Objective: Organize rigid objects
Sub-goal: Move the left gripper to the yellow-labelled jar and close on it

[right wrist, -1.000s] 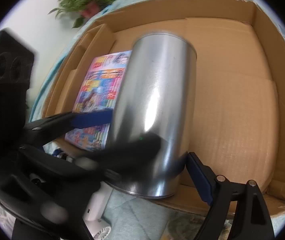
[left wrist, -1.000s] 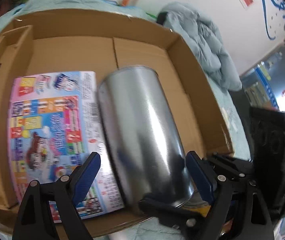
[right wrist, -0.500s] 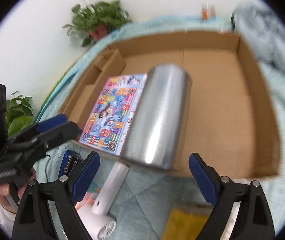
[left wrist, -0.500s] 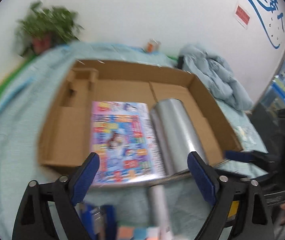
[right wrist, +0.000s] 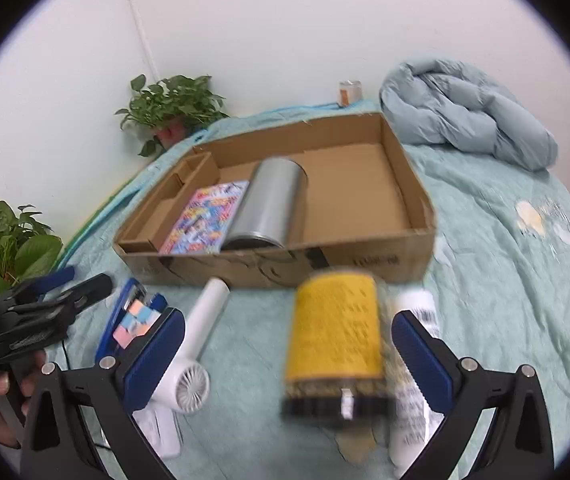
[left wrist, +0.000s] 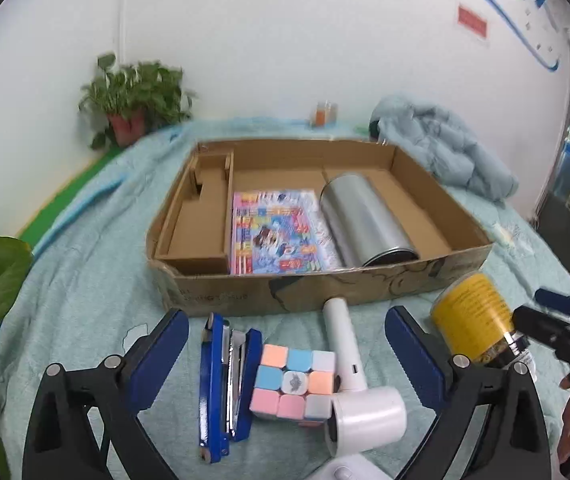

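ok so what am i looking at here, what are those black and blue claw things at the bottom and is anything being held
There is no robot: a person holds hand tongs in each hand, each with a wide-angle camera looking along its two blue-padded fingers. One picture comes from the left tongs, the other from the right tongs. Both sets are opening and grip nothing.

On the pale green bedspread sits a cardboard box holding a colourful booklet and a metal can lying on its side. In front lie a blue stapler, a puzzle cube, a white hair dryer and a yellow-labelled jar, which lies between the right fingers, unpinched.
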`<state>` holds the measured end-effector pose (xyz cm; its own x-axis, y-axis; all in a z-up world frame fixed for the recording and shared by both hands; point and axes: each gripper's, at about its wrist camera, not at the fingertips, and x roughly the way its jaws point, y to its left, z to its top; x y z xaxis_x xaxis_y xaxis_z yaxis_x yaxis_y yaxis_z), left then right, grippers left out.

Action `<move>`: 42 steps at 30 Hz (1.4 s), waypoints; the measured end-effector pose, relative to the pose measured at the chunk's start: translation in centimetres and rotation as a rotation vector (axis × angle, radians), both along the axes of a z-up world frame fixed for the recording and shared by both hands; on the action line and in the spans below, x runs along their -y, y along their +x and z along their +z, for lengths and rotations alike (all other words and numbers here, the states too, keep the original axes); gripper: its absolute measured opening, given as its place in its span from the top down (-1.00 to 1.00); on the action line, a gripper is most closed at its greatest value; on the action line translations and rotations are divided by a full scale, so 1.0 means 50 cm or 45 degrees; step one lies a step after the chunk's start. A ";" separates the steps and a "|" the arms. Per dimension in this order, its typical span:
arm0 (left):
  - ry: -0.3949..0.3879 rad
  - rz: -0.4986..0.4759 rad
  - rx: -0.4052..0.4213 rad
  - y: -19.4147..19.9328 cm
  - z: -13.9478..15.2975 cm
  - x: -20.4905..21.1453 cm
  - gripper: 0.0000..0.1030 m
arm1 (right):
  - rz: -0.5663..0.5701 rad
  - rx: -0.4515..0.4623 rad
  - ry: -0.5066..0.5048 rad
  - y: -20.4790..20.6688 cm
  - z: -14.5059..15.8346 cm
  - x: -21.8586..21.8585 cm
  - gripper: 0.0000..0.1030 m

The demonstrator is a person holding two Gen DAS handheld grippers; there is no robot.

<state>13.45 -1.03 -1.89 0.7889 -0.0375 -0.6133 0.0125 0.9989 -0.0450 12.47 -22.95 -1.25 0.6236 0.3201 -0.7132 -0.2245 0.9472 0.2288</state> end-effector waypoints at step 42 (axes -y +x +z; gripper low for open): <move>-0.792 -0.494 -0.717 -0.042 -0.186 0.090 -0.63 | 0.420 -0.547 0.211 -0.098 -0.119 -0.038 -0.59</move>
